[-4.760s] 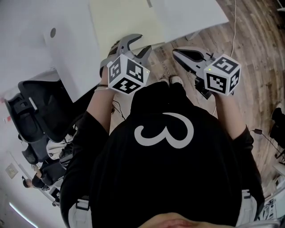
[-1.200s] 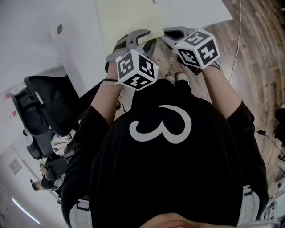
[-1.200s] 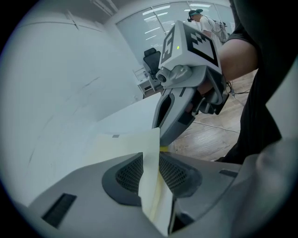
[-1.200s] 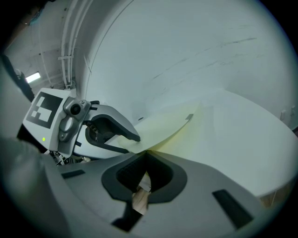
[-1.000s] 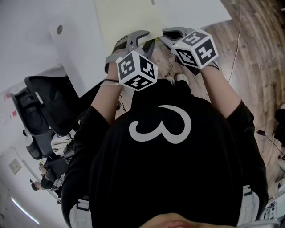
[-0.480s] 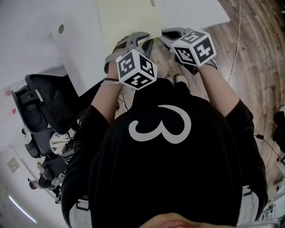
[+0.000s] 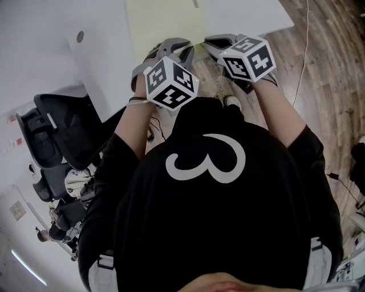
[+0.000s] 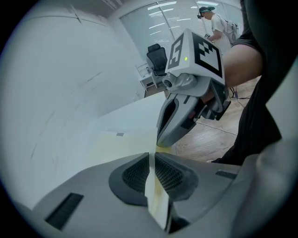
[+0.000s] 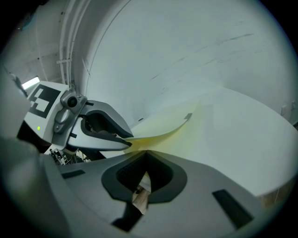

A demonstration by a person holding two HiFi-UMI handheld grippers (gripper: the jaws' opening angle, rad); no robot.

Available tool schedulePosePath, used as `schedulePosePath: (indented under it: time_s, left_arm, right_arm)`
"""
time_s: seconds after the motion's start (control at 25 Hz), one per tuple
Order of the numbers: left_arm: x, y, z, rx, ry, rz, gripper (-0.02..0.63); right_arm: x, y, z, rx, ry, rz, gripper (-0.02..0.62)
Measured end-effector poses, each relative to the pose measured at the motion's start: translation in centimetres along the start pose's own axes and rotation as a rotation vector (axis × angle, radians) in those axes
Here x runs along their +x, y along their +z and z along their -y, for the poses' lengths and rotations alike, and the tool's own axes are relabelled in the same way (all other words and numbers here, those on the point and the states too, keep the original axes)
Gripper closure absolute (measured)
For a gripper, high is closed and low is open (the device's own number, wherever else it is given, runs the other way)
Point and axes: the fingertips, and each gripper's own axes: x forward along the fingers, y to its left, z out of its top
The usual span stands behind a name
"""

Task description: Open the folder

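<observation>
A pale yellow folder (image 7: pixel 165 23) lies on the white table (image 7: pixel 245 17), its near edge at the table's front. My left gripper (image 7: pixel 181 49) is at that edge with its jaws closing. In the left gripper view the thin cover sheet (image 8: pixel 156 195) stands between the pads (image 8: pixel 135 174) of my left gripper (image 8: pixel 151 160). My right gripper (image 7: pixel 210 41) sits just to the right, shut on the folder's near edge. In the right gripper view the cover (image 9: pixel 160 130) curls upward from my right gripper (image 9: pixel 144 151) toward my left gripper (image 9: pixel 125 137).
The table edge runs right under both grippers, with wooden floor (image 7: pixel 319 85) and a white cable (image 7: pixel 302 51) below and to the right. A black office chair (image 7: pixel 57 137) stands at the left. A person (image 8: pixel 219 25) stands far back in the room.
The left gripper's jaws have narrowed onto the folder's cover edge and its cube has tipped slightly left. Since the earliest frame, the right gripper moved in to the folder's edge, then stayed still.
</observation>
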Motion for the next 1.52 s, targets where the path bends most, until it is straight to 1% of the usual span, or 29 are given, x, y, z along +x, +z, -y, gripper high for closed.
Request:
schedulePosePath:
  time_s: [0.28, 0.4, 0.52, 0.72, 0.88, 1.04, 1.52]
  left_arm:
    - [-0.6, 0.0, -0.6, -0.058, -0.016, 0.014, 0.569]
    - [-0.8, 0.1, -0.9, -0.081, -0.026, 0.021, 0.572]
    - [-0.9, 0.2, -1.0, -0.128, -0.054, 0.043, 0.572]
    - [-0.9, 0.1, -1.3, -0.17, -0.069, 0.069, 0.574]
    - [-1.1, 0.0, -1.6, -0.212, -0.079, 0.103, 0.577]
    - [-1.5, -0.1, -1.9, -0.229, -0.078, 0.114, 0.58]
    - [-2.2, -0.4, -2.6, -0.274, -0.058, 0.113, 0.588]
  right_arm:
    - [0.2, -0.1, -0.1, -0.027, -0.01, -0.008, 0.572]
    - [0.1, 0.0, -0.1, -0.019, -0.012, -0.012, 0.572]
    - [0.0, 0.0, -0.1, 0.004, -0.005, -0.017, 0.572]
    - [0.3, 0.0, -0.2, -0.025, -0.014, -0.039, 0.572]
    - [0.4, -0.1, -0.2, -0.024, -0.015, -0.053, 0.572]
    - [0.5, -0.1, -0.4, -0.027, -0.021, -0.064, 0.572]
    - [0.7, -0.4, -0.8, -0.049, -0.021, -0.08, 0.572]
